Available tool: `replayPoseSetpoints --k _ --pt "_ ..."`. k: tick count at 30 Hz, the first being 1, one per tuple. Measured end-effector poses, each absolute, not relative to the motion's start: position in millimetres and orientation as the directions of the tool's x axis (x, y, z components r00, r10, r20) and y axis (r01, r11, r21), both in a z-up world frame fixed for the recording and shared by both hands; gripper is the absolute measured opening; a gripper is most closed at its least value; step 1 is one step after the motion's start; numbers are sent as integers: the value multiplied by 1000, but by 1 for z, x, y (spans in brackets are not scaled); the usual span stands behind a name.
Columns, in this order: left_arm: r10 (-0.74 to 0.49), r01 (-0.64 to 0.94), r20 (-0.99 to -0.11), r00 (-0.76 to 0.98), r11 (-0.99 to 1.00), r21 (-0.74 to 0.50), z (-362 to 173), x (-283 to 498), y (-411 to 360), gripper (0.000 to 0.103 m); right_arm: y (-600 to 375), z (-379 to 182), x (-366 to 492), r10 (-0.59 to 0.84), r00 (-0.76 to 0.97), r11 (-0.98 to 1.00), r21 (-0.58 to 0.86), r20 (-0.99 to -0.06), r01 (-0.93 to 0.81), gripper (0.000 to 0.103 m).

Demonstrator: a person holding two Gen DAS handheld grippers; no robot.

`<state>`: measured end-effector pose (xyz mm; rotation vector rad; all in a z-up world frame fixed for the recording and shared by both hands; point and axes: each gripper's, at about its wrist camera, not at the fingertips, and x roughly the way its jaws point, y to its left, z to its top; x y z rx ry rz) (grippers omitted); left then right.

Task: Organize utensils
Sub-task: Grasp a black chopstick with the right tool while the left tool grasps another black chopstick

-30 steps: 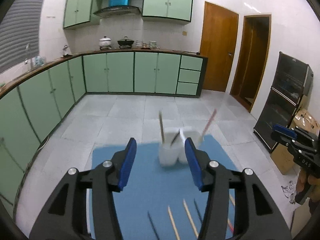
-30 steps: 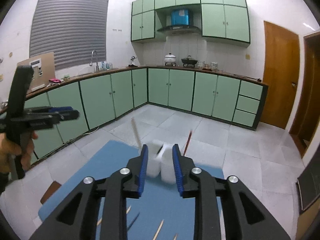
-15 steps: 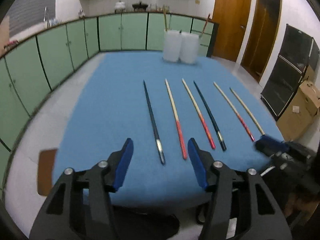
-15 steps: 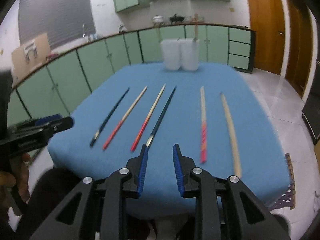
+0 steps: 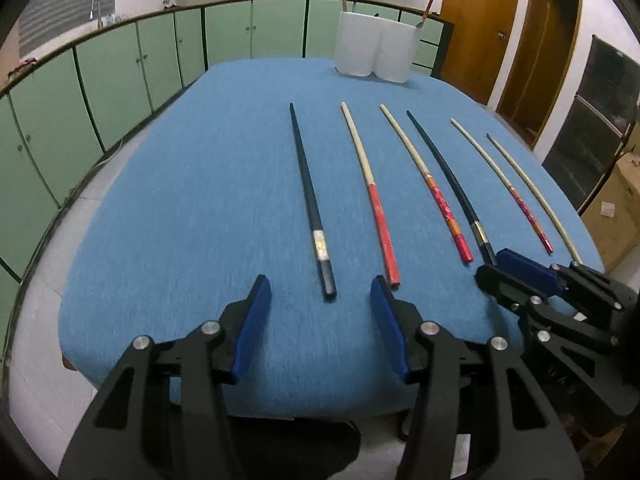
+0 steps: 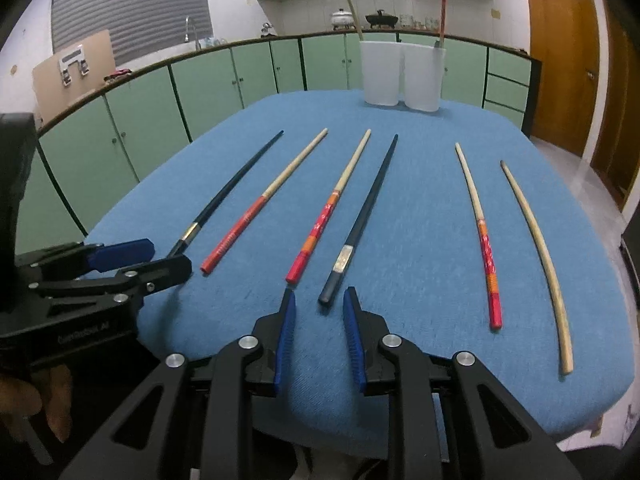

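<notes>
Several chopsticks lie side by side on a blue table [image 5: 192, 208]: two dark ones [image 5: 310, 204] [image 6: 362, 220], three red-handled ones [image 5: 374, 204] [image 6: 326, 212] [image 6: 482, 232] and a plain pale one [image 6: 538, 260]. Two white holders [image 5: 376, 54] [image 6: 400, 74] stand at the far edge with chopsticks upright in them. My left gripper [image 5: 320, 292] is open and empty, just short of the leftmost dark chopstick's near end. My right gripper [image 6: 319, 304] is open and empty, just short of the other dark chopstick's near end.
Green kitchen cabinets [image 5: 120, 68] run along the left and back walls. Wooden doors [image 5: 476, 20] are at the right. A black appliance rack [image 5: 592, 152] and a cardboard box [image 5: 620, 208] stand right of the table.
Both grippers have tilted down from looking across the kitchen and have come low over the table's near edge, closer to the chopsticks' near ends. Both stay open and empty.
</notes>
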<state>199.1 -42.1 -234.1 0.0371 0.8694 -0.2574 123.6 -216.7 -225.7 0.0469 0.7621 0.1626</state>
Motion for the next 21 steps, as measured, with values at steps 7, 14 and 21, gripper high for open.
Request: replayPoseSetpoints --k 7,14,21 --pt "-197 194 -744 638 977 -93 -232 201 -31 12 -224 -227 131 170 716 985 121 -677 -119 9" --pt "-216 188 -731 648 975 -121 -218 198 -27 6 -234 -208 125 173 737 984 154 -654 -94 9" --pt "-237 201 -665 708 971 -133 -172 184 -22 6 -244 -171 114 164 784 985 148 -598 -93 9"
